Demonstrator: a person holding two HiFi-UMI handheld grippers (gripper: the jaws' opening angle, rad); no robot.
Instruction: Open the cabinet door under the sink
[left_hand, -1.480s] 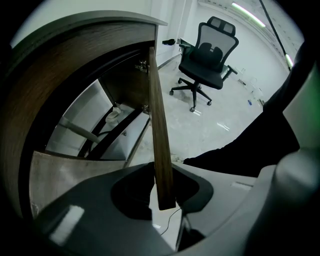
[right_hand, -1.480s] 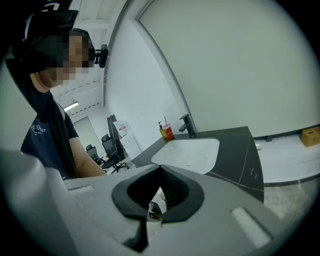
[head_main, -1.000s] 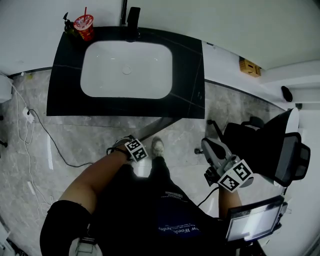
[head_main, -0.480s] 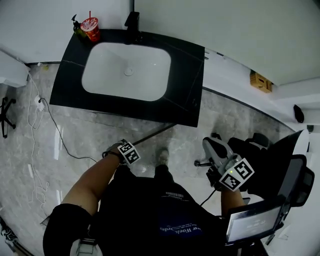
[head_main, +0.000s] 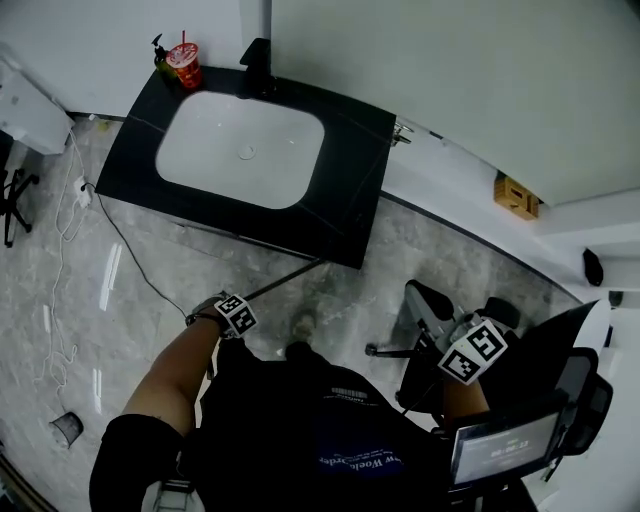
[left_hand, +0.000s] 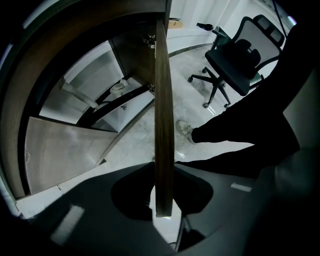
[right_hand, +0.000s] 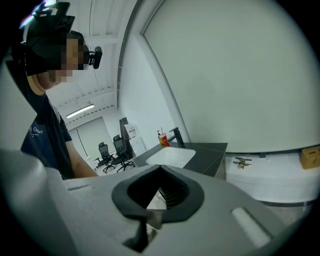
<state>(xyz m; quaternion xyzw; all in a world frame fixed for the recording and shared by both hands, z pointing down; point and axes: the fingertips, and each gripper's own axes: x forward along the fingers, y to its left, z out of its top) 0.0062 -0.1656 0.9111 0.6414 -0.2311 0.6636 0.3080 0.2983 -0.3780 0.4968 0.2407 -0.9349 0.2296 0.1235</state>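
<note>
Layout: black counter (head_main: 350, 170) w/ white basin (head_main: 240, 150). The cabinet door (head_main: 285, 280) under it stands swung well out from the carcass, edge-on to the L gripper view; interior shelf and pipework are exposed, so the task is judged near complete.

Risks: the grip sits on the door's thin free edge only, so an off-arc pull could slip the jaws off; over-swing would load the hinges; the door's path passes close to the person's shoe (left_hand: 185, 131), so a foot strike is possible; the office chair (left_hand: 240, 55) stands near on the R side and could block a step back.

Pose: L forearm reaches fwd and down; L gripper (head_main: 232, 313) has its jaws closed onto the cabinet door edge, one each side. R gripper (head_main: 470, 350) is held out at the R side, well apart from the door, aimed toward the sink; jaws together, nothing between them.
</note>
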